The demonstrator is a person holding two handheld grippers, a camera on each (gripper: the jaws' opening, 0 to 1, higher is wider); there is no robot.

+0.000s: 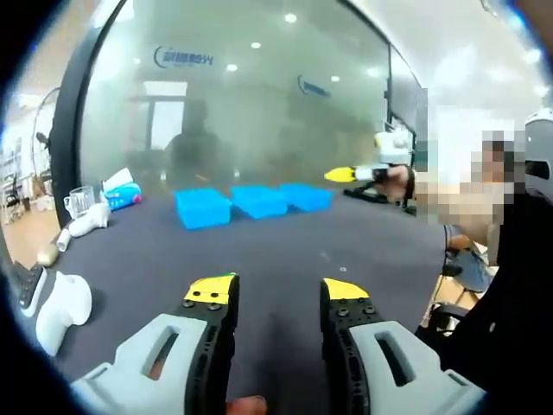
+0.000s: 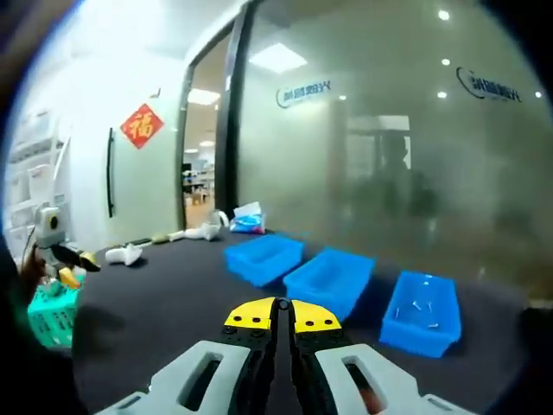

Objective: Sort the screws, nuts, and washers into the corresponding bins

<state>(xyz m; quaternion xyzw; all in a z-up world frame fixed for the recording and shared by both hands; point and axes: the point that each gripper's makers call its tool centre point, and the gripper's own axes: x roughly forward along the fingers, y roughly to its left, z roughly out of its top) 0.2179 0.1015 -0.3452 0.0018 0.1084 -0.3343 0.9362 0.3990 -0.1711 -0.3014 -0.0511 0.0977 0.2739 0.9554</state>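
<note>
I see three blue bins (image 2: 333, 277) in a row on the dark table (image 1: 285, 251), the row running toward the frosted glass wall (image 2: 389, 130). The nearest bin (image 2: 422, 313) holds a few small metal pieces; I cannot tell their type or heading. My right hand-held gripper (image 2: 282, 313) has its jaws together, gripping nothing. My left hand-held gripper (image 1: 276, 292) has its jaws spread apart.

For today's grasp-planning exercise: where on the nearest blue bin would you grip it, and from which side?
Probably grip the blue bin's near rim wall, coming from above on the gripper's side. It sits upright and open-topped on the table, so a thin wall edge is exposed.
</note>
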